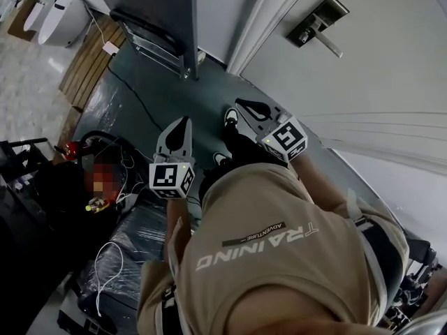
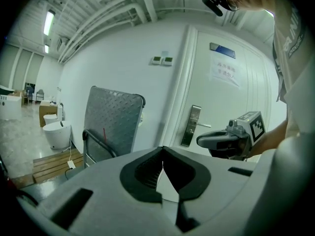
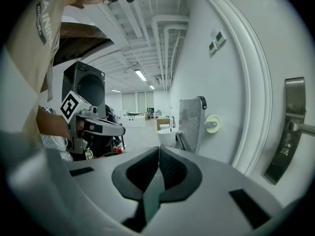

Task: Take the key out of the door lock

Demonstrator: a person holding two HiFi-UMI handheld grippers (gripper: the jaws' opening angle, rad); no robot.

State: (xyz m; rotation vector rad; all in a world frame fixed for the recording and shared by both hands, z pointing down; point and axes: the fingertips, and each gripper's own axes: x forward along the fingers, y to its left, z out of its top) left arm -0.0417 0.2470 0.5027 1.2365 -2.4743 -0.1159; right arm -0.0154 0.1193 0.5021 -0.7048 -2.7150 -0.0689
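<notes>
The white door (image 1: 391, 68) stands at the upper right of the head view. Its metal lock plate with lever handle (image 1: 318, 23) also shows in the left gripper view (image 2: 191, 126) and at the right edge of the right gripper view (image 3: 290, 127). I cannot make out a key in any view. My left gripper (image 1: 184, 122) and right gripper (image 1: 242, 104) hang side by side over the dark floor, well short of the lock. Both are shut with nothing between the jaws (image 2: 162, 154) (image 3: 158, 154). Each shows in the other's view, right (image 2: 231, 139) and left (image 3: 93, 127).
A grey metal hand cart (image 1: 160, 19) leans upright against the wall left of the door frame. White toilets (image 1: 59, 16) and a wooden pallet (image 1: 91, 58) lie further left. A black cable (image 1: 140, 100) crosses the floor. Wrapped equipment and wires (image 1: 112, 257) crowd the lower left.
</notes>
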